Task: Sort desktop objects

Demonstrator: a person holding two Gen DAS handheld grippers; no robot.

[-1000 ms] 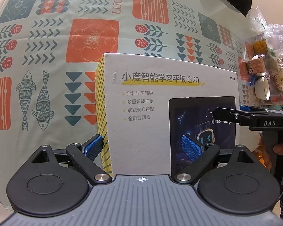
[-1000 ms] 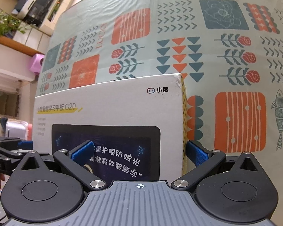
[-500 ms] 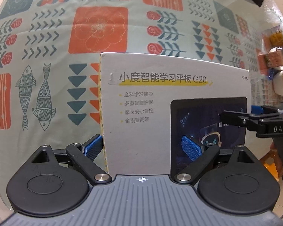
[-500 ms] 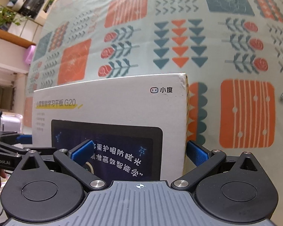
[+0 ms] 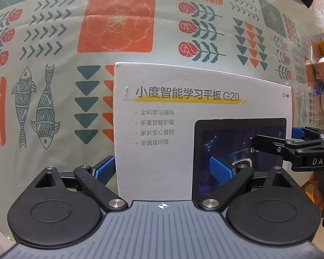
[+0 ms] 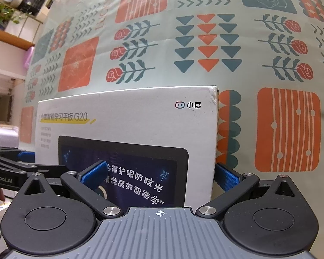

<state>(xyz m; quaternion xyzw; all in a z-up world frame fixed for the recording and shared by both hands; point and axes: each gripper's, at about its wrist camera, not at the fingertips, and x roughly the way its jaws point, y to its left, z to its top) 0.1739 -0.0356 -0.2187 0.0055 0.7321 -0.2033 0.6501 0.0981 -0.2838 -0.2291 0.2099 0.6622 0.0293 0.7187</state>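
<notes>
A white tablet box [image 5: 183,116] with Chinese print and a dark tablet picture is held flat between both grippers over the patterned tablecloth [image 5: 116,23]. My left gripper [image 5: 162,170] is shut on the box's left end, one blue pad [image 5: 220,170] on the top face and the other at the left edge. My right gripper [image 6: 161,176] is shut on the right end of the box [image 6: 129,118], one pad on the tablet picture, one at the right edge. The right gripper [image 5: 291,142] also shows in the left wrist view, and the left gripper [image 6: 21,161] in the right wrist view.
Bagged snacks and a white cup [image 5: 323,69] crowd the table's right edge in the left wrist view. Beyond the table's far left edge, the right wrist view shows a shelf with a plant [image 6: 2,15]. The tablecloth [image 6: 287,129] lies bare around the box.
The box's yellow-striped side has turned out of the left wrist view. The snack pile has slid toward the right edge. Both grippers keep their hold.
</notes>
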